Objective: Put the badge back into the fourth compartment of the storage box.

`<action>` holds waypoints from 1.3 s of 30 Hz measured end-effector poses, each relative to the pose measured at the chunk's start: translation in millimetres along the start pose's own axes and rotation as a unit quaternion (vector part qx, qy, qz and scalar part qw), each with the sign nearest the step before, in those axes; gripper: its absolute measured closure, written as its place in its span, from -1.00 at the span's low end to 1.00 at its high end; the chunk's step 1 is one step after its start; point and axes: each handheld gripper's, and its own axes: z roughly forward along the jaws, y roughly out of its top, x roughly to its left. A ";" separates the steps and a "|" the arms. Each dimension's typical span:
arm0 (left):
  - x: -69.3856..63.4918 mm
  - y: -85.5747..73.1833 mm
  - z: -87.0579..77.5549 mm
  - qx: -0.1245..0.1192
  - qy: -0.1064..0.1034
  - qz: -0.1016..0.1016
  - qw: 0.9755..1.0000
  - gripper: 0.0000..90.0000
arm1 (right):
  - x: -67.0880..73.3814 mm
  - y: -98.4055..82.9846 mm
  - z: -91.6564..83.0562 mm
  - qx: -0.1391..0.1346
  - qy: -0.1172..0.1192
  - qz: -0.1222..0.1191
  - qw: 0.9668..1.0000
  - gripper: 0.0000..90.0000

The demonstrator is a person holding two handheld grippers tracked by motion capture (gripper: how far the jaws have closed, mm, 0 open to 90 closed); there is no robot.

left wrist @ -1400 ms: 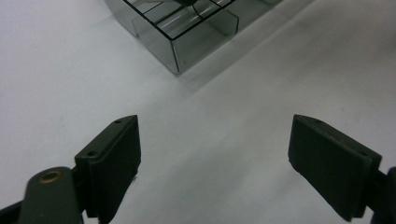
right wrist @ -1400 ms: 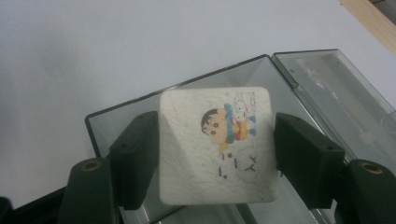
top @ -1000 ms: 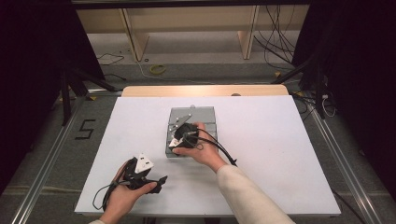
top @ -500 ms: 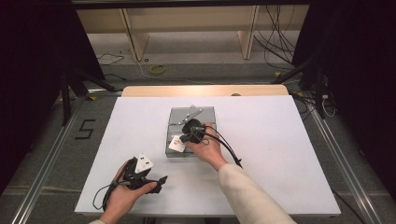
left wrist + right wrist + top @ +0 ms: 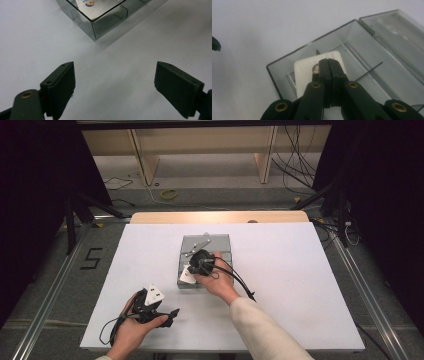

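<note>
Right hand: the right hand (image 5: 216,281) reaches forward from the sleeve at the bottom of the high view, resting over the near edge of the clear box (image 5: 220,245) at mid-table.
Right gripper: the right gripper (image 5: 329,62) points down into the box; its jaws have just been closing and now stand pressed together, clenched on the upper edge of the white card (image 5: 305,72).
Left hand: the left hand (image 5: 131,330) lies low on the table's near left, well apart from the box, palm around the gripper body.
Left gripper: the left gripper (image 5: 115,80) lies level, jaws spread wide and released, nothing between them but bare table (image 5: 30,37).
Card: it stands inside the box's near compartment, by the front left corner.
Right gripper view adds: the box's hinged lid (image 5: 397,27) laid open flat and a thin divider wall inside.
Left gripper view adds: a corner of the box (image 5: 95,25) ahead, a printed picture seen through its wall.
High view adds: both forearms and the trailing cable (image 5: 240,282).
</note>
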 end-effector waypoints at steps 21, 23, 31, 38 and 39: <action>0.1 -0.8 0.3 -0.001 0.001 -0.004 1.000 -0.63 | -3.3 -13.3 -35.1 -0.039 -0.011 0.015 0.999 0.50; 0.4 -0.9 0.4 0.002 0.001 -0.004 1.000 -0.63 | -4.9 -16.4 -40.7 -0.046 -0.013 0.022 0.999 0.40; 1.2 -1.3 1.0 0.005 0.002 -0.003 1.000 -0.63 | -30.2 -56.9 -88.1 -0.073 -0.031 0.060 0.995 -0.14; 0.4 -1.5 1.8 0.005 0.003 -0.005 1.000 -0.63 | -43.4 -90.3 -110.2 -0.077 -0.040 0.082 0.993 -0.25; 0.7 -1.6 1.8 0.006 0.003 -0.004 1.000 -0.63 | -44.3 -93.9 -112.9 -0.077 -0.043 0.084 0.993 -0.27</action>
